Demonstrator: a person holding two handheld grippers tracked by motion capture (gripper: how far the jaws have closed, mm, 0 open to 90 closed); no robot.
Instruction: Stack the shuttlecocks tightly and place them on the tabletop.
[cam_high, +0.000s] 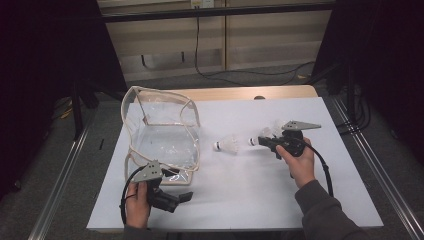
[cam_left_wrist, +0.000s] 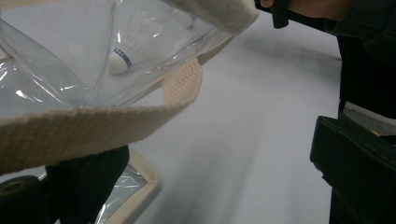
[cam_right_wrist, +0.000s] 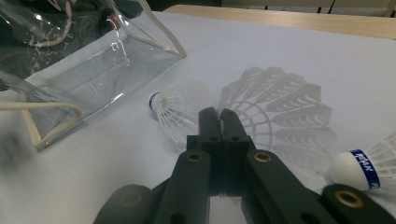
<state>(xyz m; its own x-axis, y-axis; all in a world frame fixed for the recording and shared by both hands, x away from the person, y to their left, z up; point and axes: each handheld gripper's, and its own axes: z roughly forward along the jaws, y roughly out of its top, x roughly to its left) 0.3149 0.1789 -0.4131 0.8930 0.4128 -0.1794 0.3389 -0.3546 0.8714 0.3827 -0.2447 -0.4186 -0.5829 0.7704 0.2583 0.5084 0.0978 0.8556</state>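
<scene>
The right gripper (cam_right_wrist: 219, 113) pinches a shuttlecock's (cam_right_wrist: 280, 112) feathers; the left gripper (cam_high: 175, 199) is wide open beside the clear bag (cam_high: 160, 132)

From my remote seat this reads as a lab or recording studio, not a home. The worktop (cam_high: 260, 180) is a white sheet laid over a wooden board, framed by metal rails (cam_high: 60, 175) at 9 and 3 o'clock. Black curtains (cam_high: 45, 60) close off both sides, cables (cam_high: 250, 72) trail over grey carpet at 12 o'clock, and plain pale wall panels (cam_high: 200, 35) stand behind.
</scene>
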